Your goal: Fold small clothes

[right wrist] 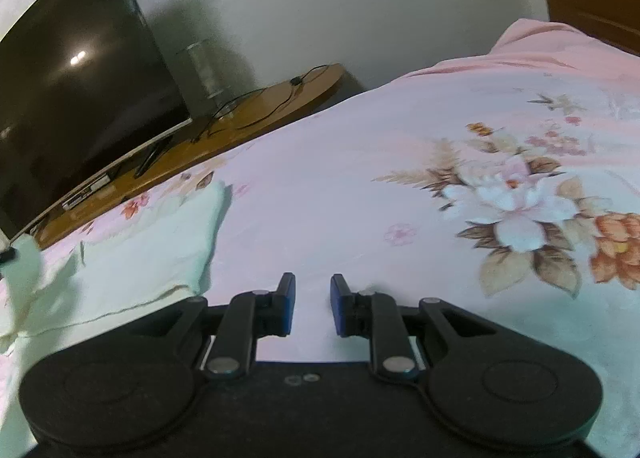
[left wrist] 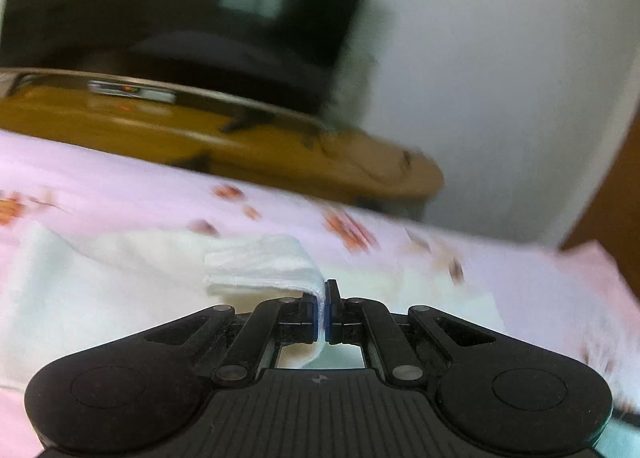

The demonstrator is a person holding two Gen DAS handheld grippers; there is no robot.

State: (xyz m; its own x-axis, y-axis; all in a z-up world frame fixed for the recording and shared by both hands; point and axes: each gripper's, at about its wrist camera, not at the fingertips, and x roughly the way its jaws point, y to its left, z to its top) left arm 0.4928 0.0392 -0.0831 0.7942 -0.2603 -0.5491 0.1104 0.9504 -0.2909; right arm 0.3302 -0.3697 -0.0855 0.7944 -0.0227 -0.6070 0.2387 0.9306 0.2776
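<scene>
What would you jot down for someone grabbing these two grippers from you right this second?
Left gripper: shut on a raised edge of the white cloth, folding it over.
Right gripper: open, holding nothing, over the floral bedsheet just right of the cloth.
The cloth lies on the bed, mostly spread out; the TV and wooden stand are beyond the bed's edge.
Done: edge picked up. The left view is blurred, so how far the fold has gone is unclear.
Left: lay the held edge across, release, smooth, probably fold again.
</scene>
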